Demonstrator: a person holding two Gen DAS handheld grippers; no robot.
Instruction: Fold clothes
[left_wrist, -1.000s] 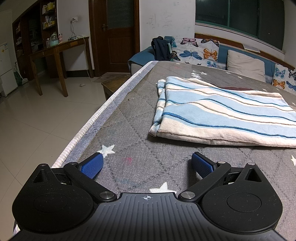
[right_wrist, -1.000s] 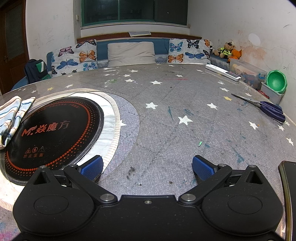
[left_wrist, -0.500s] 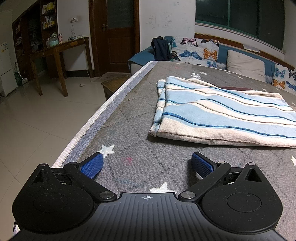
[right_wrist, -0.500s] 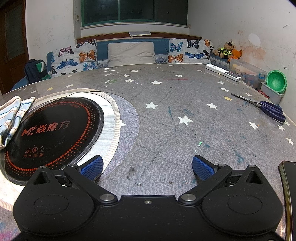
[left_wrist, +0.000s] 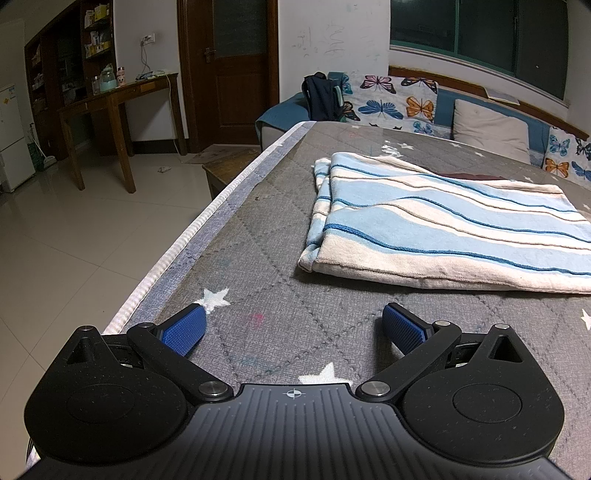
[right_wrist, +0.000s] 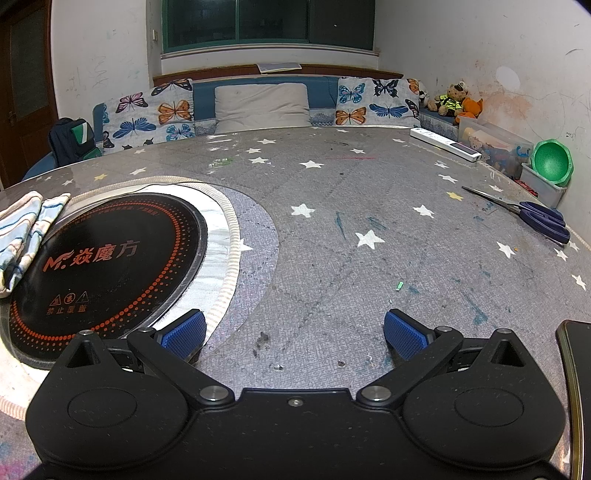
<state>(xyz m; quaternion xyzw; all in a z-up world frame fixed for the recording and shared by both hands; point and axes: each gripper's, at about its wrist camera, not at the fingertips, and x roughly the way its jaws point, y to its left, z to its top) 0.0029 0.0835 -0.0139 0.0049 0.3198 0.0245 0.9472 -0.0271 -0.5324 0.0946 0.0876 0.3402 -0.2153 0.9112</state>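
A blue-and-white striped cloth (left_wrist: 436, 225) lies folded flat on the grey star-patterned table (left_wrist: 258, 266), ahead and to the right of my left gripper (left_wrist: 293, 325). The left gripper is open and empty, low over the table near its left edge, well short of the cloth. In the right wrist view one end of the same cloth (right_wrist: 22, 232) shows at the far left. My right gripper (right_wrist: 293, 332) is open and empty, low over the table beside the black induction cooktop (right_wrist: 107, 258).
The table's left edge (left_wrist: 192, 236) drops to a tiled floor. Scissors (right_wrist: 532, 218), a white power strip (right_wrist: 447, 144), a green bowl (right_wrist: 552, 162) and storage boxes sit at the far right. A dark phone edge (right_wrist: 576, 369) lies at the right. A cushioned bench runs behind the table.
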